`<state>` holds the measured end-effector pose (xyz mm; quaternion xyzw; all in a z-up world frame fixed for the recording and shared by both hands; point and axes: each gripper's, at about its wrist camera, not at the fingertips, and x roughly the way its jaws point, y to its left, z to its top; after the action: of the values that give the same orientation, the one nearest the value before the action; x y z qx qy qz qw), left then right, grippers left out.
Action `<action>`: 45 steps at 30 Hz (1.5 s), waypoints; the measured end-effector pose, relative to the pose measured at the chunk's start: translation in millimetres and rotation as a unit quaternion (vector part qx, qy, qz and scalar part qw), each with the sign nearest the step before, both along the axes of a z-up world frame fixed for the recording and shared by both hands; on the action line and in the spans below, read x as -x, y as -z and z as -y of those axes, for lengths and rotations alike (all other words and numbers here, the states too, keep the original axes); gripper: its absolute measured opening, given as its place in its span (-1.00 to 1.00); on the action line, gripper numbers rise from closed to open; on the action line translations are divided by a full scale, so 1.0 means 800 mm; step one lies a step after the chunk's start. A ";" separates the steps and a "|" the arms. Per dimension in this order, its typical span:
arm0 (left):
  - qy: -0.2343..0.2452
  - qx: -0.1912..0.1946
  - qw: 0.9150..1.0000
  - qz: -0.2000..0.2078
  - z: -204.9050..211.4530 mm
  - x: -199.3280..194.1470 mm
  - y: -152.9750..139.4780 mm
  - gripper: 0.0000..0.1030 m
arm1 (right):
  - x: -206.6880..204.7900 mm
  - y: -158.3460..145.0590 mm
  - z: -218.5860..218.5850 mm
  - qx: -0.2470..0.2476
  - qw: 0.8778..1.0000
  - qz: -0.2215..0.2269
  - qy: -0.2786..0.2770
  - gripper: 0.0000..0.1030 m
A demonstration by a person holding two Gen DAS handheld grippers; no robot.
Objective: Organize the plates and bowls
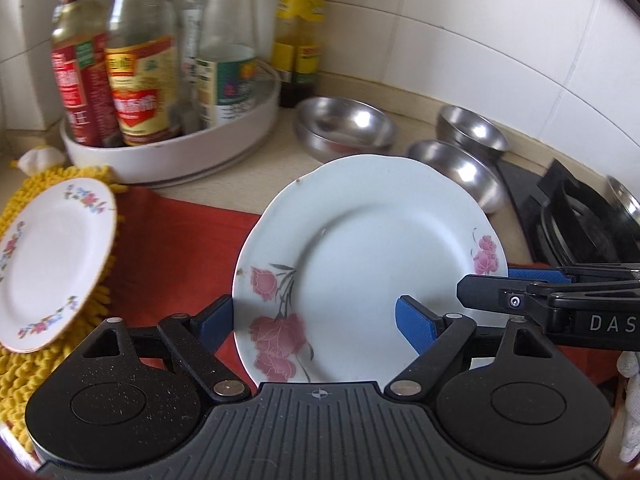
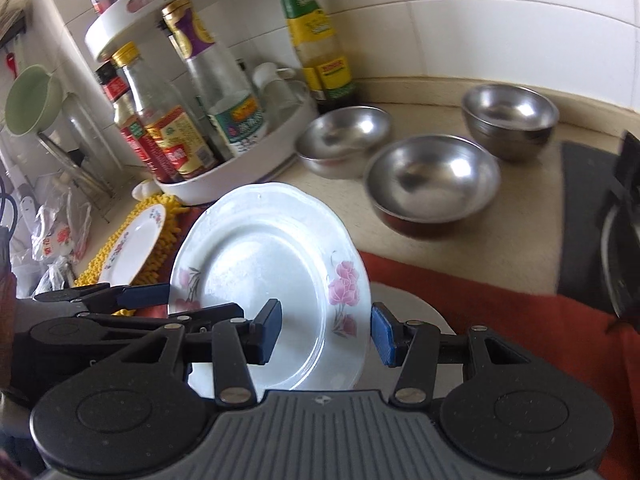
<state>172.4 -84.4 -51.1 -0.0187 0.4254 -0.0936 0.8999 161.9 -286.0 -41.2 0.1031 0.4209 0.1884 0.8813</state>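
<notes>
A white plate with pink flowers point(image 1: 368, 256) is tilted above the red cloth point(image 1: 176, 248). My left gripper point(image 1: 316, 322) straddles its near left rim with both blue pads wide apart. My right gripper point(image 2: 326, 330) straddles its right rim, pads also apart; it shows from the side in the left wrist view point(image 1: 516, 292). The plate also shows in the right wrist view point(image 2: 260, 264). A small floral plate point(image 1: 52, 260) lies on a yellow mat point(image 1: 24, 364) at the left. Three steel bowls point(image 2: 432, 180) point(image 2: 344, 136) point(image 2: 508, 116) stand behind.
A white turntable tray point(image 1: 172, 152) with several sauce bottles stands at the back left, with a tall bottle point(image 2: 320, 40) by the tiled wall. A black stove grate point(image 1: 580, 216) is at the right. Another plate point(image 2: 416, 308) lies under the held one.
</notes>
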 end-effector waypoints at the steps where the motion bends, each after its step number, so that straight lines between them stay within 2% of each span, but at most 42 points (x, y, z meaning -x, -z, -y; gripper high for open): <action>1: 0.011 0.000 1.000 -0.002 0.006 0.001 0.002 0.74 | 0.005 0.002 0.006 0.002 1.000 -0.005 0.009 -0.08; 7: 0.059 -0.003 0.998 -0.017 0.036 0.008 0.013 0.74 | 0.031 0.015 0.027 0.016 0.998 -0.028 0.047 -0.08; 15: 0.095 0.003 0.995 -0.026 0.049 0.010 0.019 0.68 | 0.047 0.016 0.035 0.054 0.995 -0.034 0.072 -0.05; 20: 0.102 0.000 0.995 0.013 0.048 0.019 0.002 0.70 | 0.053 0.004 0.041 0.064 0.995 -0.010 0.079 -0.03; 27: 0.067 0.011 0.997 0.032 0.023 0.018 -0.015 0.74 | 0.048 -0.020 0.030 0.066 0.995 0.036 0.072 -0.03; 36: -0.022 0.005 0.999 0.030 -0.043 0.017 -0.019 0.75 | 0.017 -0.009 -0.015 0.049 0.998 0.028 0.014 -0.02; 45: -0.085 -0.001 0.996 0.028 -0.116 0.022 -0.026 0.76 | -0.015 -0.011 -0.083 0.036 0.998 0.035 -0.041 -0.02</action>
<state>155.2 8.1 -30.1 -0.0517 0.3973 -0.0166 0.9161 173.5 -219.2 -32.1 0.0478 0.3999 0.2124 0.8904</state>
